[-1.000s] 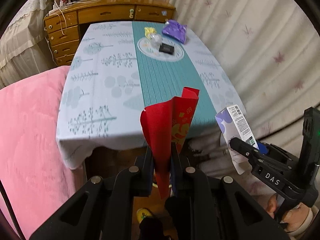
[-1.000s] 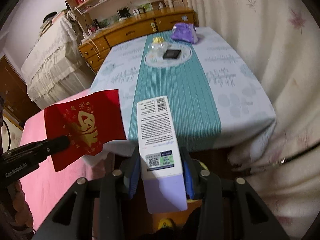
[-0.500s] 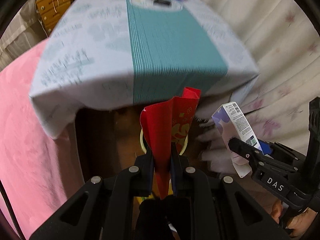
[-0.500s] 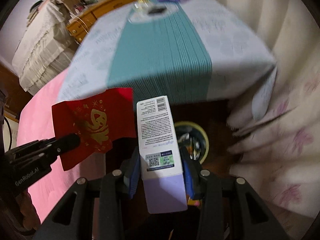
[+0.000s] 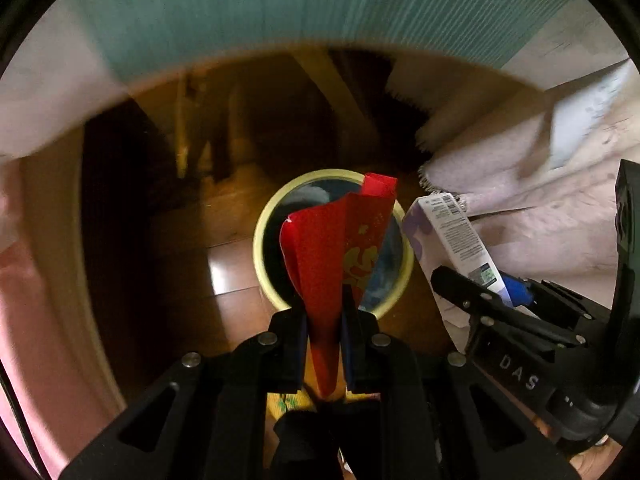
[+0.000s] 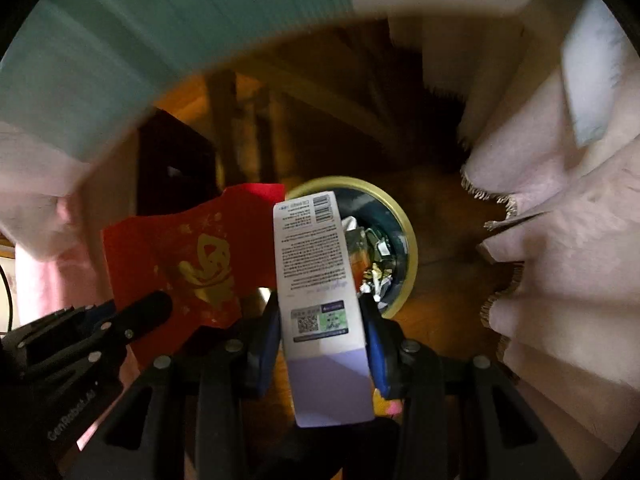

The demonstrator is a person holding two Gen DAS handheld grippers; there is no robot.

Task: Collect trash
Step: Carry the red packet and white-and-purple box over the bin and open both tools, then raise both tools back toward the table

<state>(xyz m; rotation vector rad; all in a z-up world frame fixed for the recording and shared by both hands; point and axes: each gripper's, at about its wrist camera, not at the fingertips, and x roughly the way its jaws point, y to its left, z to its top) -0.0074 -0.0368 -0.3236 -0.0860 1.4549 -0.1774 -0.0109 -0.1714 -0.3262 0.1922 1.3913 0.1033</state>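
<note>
Change from one second earlier: both wrist views then looked across a table top; both now look steeply down past the table edge at a floor-standing bin. The tabletop items seen earlier are out of view. The two held items sit in their jaws as before.

Items, left to right:

- Pink bedding (image 5: pixel 44 320), one, at the far left edge.
- Tablecloth (image 5: pixel 320 4), one, teal-striped middle with pale sides, overhanging along the top of both views, blurred.
- Wooden floor (image 5: pixel 232 264), lit patch beside the bin.
- Left gripper (image 5: pixel 324 308), one; jaws pressed nearly together, pinching the lower end of the red envelope.
- Red envelope (image 5: pixel 320 264), one, gold print, creased lengthwise, standing up over the bin's mouth in the left wrist view; in the right wrist view (image 6: pixel 176 256) it lies left of the bin.
- Waste bin (image 5: pixel 260 240), one, round, pale yellow rim, dark inside; crumpled wrappers (image 6: pixel 376 264) lie in it, count unclear.
- Right gripper (image 6: pixel 324 332), one; jaws part-spread, clamping the carton by its sides.
- Carton (image 6: pixel 316 272), one, white and lilac with barcode and printed text, its top end over the bin's left rim.
- Fringed pale curtain (image 6: pixel 560 240), one, far right.
</note>
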